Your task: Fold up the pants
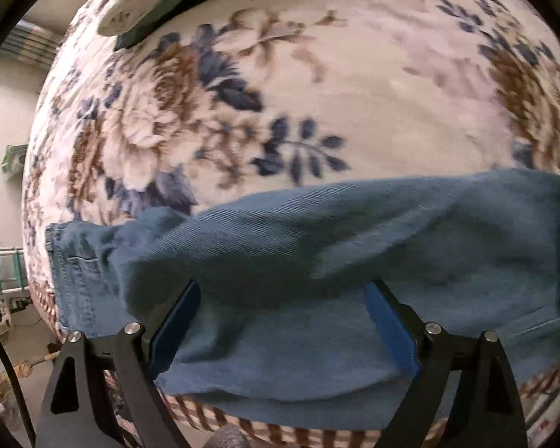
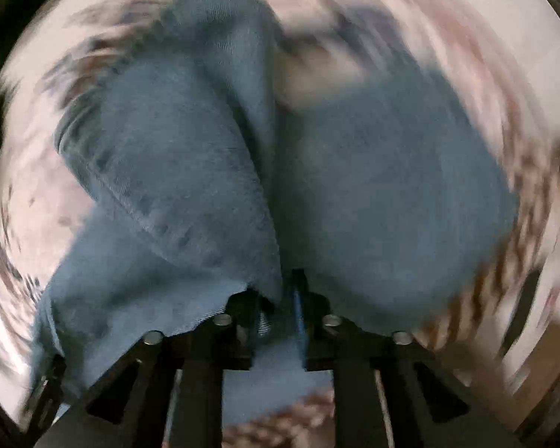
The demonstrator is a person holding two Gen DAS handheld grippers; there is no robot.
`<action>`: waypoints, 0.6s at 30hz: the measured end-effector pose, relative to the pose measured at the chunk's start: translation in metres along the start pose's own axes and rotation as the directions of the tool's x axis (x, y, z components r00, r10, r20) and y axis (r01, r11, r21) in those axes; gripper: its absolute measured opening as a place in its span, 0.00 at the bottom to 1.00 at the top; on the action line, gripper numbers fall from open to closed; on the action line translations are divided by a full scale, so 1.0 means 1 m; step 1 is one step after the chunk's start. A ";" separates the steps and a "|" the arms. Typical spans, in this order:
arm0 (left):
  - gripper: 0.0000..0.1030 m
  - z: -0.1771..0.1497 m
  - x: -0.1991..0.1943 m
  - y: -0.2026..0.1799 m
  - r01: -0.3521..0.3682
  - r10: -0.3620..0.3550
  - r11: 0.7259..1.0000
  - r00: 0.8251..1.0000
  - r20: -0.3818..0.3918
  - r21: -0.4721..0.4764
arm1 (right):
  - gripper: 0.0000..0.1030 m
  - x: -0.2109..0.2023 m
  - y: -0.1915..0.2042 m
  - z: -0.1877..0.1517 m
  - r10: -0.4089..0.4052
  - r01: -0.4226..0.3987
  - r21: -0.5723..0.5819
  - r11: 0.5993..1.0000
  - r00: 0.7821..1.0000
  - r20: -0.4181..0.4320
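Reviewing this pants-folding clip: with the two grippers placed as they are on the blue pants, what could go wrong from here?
1. The right gripper pinches only a thin bunch of the blue pants; that view is motion-blurred, so the fabric may slip out.
2. The left gripper stands open over the cloth, holding nothing, so a one-sided pull could skew the fold.
3. The pants lie near the floral blanket's edge and could slide off.

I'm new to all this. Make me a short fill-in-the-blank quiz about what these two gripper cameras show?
1. The blue denim pants lie on a ____-patterned fleece blanket.
2. The left gripper has its jaws wide ____ over the pants.
3. The right gripper pinches a fold of the ____.

Missing words: floral; open; pants
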State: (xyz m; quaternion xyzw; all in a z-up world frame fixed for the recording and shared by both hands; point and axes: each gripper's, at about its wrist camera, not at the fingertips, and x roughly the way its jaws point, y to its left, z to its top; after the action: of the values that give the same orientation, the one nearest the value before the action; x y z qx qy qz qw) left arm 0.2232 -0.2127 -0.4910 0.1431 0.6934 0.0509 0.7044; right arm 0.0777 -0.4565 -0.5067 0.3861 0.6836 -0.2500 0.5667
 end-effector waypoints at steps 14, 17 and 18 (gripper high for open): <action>0.88 -0.013 -0.001 -0.024 0.042 -0.041 0.998 0.999 -0.021 0.056 | 0.57 -0.043 -0.076 0.016 0.272 -0.306 0.234 0.923 0.948 0.167; 0.88 -0.012 -0.003 -0.023 0.035 -0.034 0.998 0.999 -0.011 0.059 | 0.57 -0.066 -0.082 0.018 0.240 -0.287 0.208 0.935 0.944 0.224; 0.88 -0.011 -0.004 -0.023 0.033 -0.032 0.998 0.999 -0.005 0.060 | 0.59 -0.075 -0.080 0.024 0.229 -0.275 0.180 0.944 0.943 0.241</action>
State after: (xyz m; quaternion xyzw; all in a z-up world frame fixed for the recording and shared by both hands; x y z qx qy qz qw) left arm 0.2096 -0.2349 -0.4932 0.1526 0.6981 0.0190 0.6993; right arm 0.0315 -0.5400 -0.4474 0.4993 0.5318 -0.2870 0.6209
